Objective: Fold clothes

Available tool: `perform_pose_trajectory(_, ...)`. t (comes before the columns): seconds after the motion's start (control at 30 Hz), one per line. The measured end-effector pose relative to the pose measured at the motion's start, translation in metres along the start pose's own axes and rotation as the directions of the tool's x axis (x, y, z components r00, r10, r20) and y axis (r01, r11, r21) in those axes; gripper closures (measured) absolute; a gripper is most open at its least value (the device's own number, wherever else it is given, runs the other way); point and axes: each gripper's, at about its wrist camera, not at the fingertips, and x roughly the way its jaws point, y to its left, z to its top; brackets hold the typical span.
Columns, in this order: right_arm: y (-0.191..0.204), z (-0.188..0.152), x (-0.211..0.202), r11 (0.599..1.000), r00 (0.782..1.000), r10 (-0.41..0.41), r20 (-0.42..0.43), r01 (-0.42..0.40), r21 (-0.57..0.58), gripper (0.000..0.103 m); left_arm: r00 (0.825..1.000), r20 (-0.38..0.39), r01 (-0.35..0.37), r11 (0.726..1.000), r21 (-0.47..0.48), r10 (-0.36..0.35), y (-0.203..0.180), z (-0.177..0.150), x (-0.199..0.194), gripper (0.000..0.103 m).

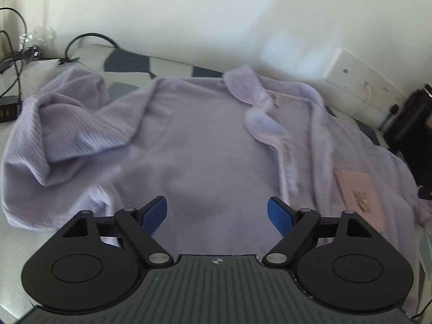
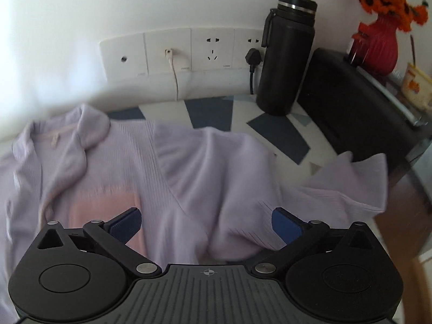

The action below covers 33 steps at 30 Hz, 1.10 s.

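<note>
Lilac cardigan (image 1: 205, 140) lies spread face up on the patterned bench (image 2: 213, 113), collar toward the wall at the top of both frames, hem toward you. Your left claw (image 1: 217, 216) hangs released above the lower middle of the garment, nothing between its blue pads. Your right claw (image 2: 206, 226) is equally wide and empty, poised over the rumpled cloth beside the pink pocket (image 2: 108, 210). The body's long axis runs from lower frame to upper frame. In the left view one sleeve (image 1: 62, 124) is bunched at left, well off that claw's line; in the right view the other sleeve (image 2: 348, 186) trails to the right edge, beside the black case (image 2: 359, 113) and below the black flask (image 2: 286, 62). Each sleeve looks closest to the claw on its own side, so the next fold likely starts there.
</note>
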Motion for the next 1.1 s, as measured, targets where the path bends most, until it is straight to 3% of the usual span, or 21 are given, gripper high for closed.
perform_pose_trajectory(0.07,0.003,-0.015,-0.007,0.997,0.999,-0.048,0.014,0.048,-0.058,0.001,1.0,-0.009,0.004,0.998,0.057,-0.004,-0.014,-0.012,0.0,0.014)
perform_pose_trajectory(0.17,-0.002,-0.032,-0.017,0.997,0.997,-0.071,-0.026,0.07,-0.044,0.001,0.999,-0.054,0.005,0.994,0.11,0.001,-0.028,-0.026,0.003,0.013)
perform_pose_trajectory(0.27,-0.011,-0.051,-0.025,0.997,0.996,-0.078,-0.051,0.077,-0.028,0.001,0.995,-0.091,0.036,0.997,0.073,-0.029,-0.032,-0.038,0.001,0.011)
perform_pose_trajectory(0.4,-0.022,-0.072,-0.033,0.996,0.995,-0.084,-0.057,0.082,-0.035,0.001,0.997,-0.071,0.011,0.999,0.03,-0.009,-0.039,-0.047,-0.012,0.009)
perform_pose_trajectory(0.53,-0.049,-0.074,-0.027,0.999,0.997,0.007,-0.082,-0.004,0.042,0.001,0.999,-0.039,-0.01,1.0,0.002,0.01,-0.056,-0.053,-0.028,0.005)
perform_pose_trajectory(0.6,-0.067,-0.071,-0.02,0.991,0.993,0.075,-0.091,-0.064,0.119,0.007,1.0,-0.023,-0.017,1.0,-0.012,0.016,-0.065,-0.057,-0.036,0.004)
perform_pose_trajectory(0.67,-0.082,-0.065,-0.01,0.976,0.985,0.138,-0.101,-0.118,0.182,0.028,1.0,-0.02,-0.017,1.0,-0.021,0.016,-0.082,-0.063,-0.037,0.004)
perform_pose_trajectory(0.77,-0.111,-0.058,0.012,0.919,0.936,0.315,-0.16,-0.258,0.3,0.054,0.999,-0.021,-0.033,0.999,-0.023,0.032,-0.113,-0.071,-0.031,0.004)
perform_pose_trajectory(0.83,-0.134,-0.057,0.026,0.821,0.872,0.47,-0.138,-0.375,0.43,0.055,0.998,-0.005,-0.06,0.998,-0.003,0.06,-0.133,-0.073,-0.024,0.006)
perform_pose_trajectory(0.9,-0.148,-0.054,0.038,0.763,0.854,0.511,-0.102,-0.395,0.512,0.054,0.995,0.024,-0.1,0.995,0.028,0.099,-0.151,-0.072,-0.017,0.012)
perform_pose_trajectory(0.97,-0.152,-0.048,0.049,0.758,0.854,0.51,-0.102,-0.39,0.522,0.055,0.988,0.029,-0.15,0.989,0.013,0.149,-0.157,-0.068,-0.008,0.023)
perform_pose_trajectory(1.1,-0.153,-0.04,0.064,0.726,0.819,0.564,-0.104,-0.432,0.535,0.056,0.996,-0.006,-0.091,0.992,-0.09,0.091,-0.147,-0.054,0.007,0.032)
